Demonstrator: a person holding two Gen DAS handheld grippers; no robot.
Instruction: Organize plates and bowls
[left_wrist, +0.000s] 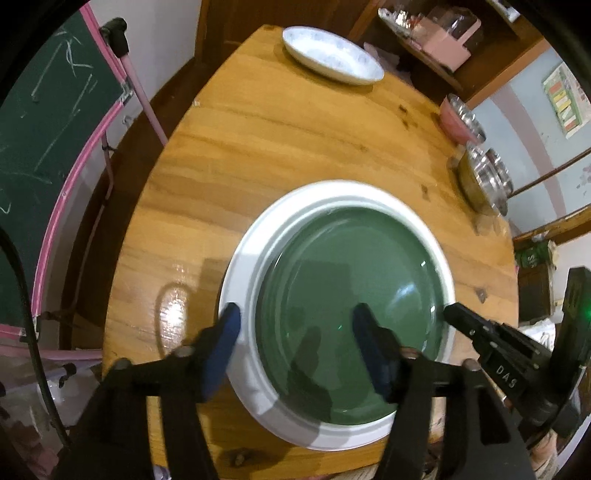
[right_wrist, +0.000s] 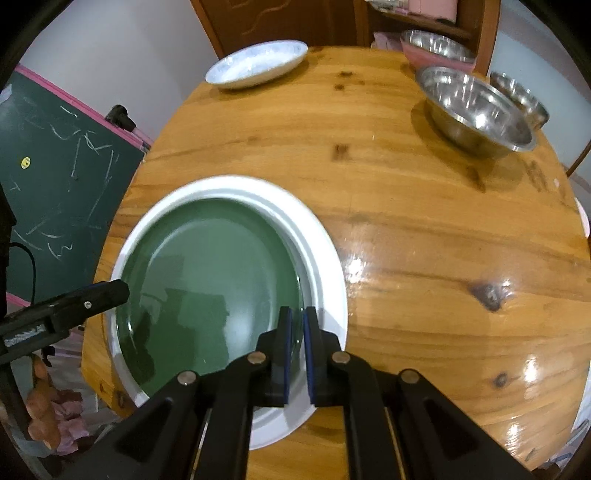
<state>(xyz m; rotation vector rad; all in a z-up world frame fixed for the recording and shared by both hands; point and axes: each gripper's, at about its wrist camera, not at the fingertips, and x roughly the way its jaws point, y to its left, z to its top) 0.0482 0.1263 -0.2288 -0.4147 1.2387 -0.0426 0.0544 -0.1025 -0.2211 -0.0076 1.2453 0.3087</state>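
A green plate (left_wrist: 351, 306) lies inside a larger white plate (left_wrist: 243, 266) on the wooden table (left_wrist: 258, 147). My left gripper (left_wrist: 295, 332) is open, one finger outside the white rim, the other over the green plate. My right gripper (right_wrist: 297, 325) is shut on the near right rim of the green plate (right_wrist: 210, 280), which rests in the white plate (right_wrist: 317, 236). The right gripper also shows in the left wrist view (left_wrist: 476, 325), and the left gripper in the right wrist view (right_wrist: 92, 295).
A white oval dish (right_wrist: 255, 64) sits at the far edge, also in the left view (left_wrist: 332, 55). Steel bowls (right_wrist: 476, 110) and a pink bowl (right_wrist: 436, 51) stand far right. A green chalkboard (right_wrist: 55, 177) stands left of the table.
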